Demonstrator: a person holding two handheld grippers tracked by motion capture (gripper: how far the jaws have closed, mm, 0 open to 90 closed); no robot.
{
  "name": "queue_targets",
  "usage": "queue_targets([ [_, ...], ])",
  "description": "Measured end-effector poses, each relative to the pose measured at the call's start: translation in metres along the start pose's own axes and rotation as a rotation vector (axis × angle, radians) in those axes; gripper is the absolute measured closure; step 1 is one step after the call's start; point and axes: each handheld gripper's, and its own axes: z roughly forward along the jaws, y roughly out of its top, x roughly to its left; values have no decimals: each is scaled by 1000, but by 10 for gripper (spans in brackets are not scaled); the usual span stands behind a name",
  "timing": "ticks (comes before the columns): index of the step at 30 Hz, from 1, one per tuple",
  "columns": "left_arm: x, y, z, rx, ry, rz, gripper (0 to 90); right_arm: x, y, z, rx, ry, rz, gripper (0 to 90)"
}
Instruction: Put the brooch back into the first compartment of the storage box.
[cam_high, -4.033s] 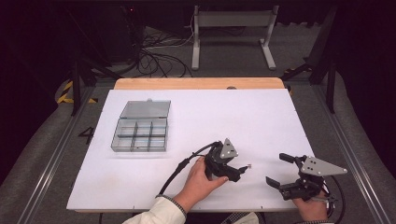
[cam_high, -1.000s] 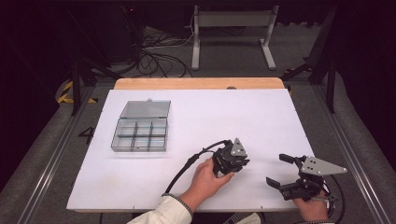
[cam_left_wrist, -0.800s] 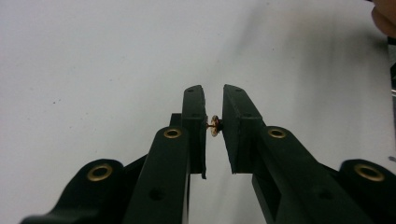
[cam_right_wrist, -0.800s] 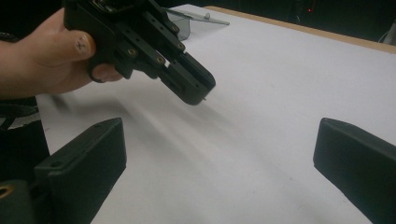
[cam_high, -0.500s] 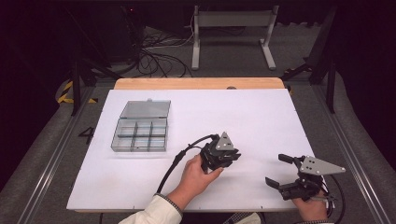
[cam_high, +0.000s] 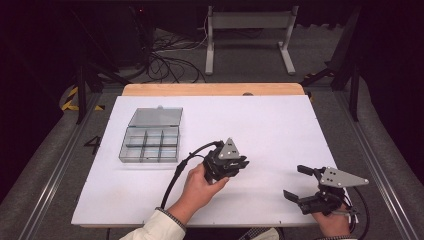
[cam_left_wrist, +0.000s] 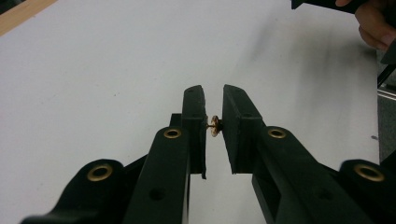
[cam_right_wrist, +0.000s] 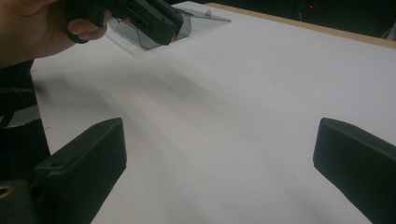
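A small brass part (cam_left_wrist: 215, 125) is pinched between the nearly closed jaws of the left gripper (cam_high: 239, 163), held near the tabletop's (cam_high: 280, 125) middle. The right gripper (cam_high: 299, 184) is held wide open, nothing in it, at the near right corner. A clear compartment box (cam_high: 150, 142) lies toward the left edge.

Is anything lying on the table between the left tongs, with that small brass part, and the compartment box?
Nothing visible. The left tongs grip a small brass part, and the white table between them and the open compartment box is bare; the tongs' cable trails back toward the person.
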Motion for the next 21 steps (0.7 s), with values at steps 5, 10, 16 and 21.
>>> queue_targets([
  [5, 5, -1, -12, -14, 15, -4, 795, 0, 0, 1, 2, 0, 0, 34],
  [10, 11, -3, -24, -29, 25, -11, 795, 0, 0, 1, 4, -1, -3, 34],
  [16, 18, -6, -37, -35, 49, -18, 795, 1, 0, 2, 6, 1, -2, 34],
  [21, 25, -9, -47, -20, 86, -7, 795, 1, 0, 2, 6, 2, -2, 34],
])
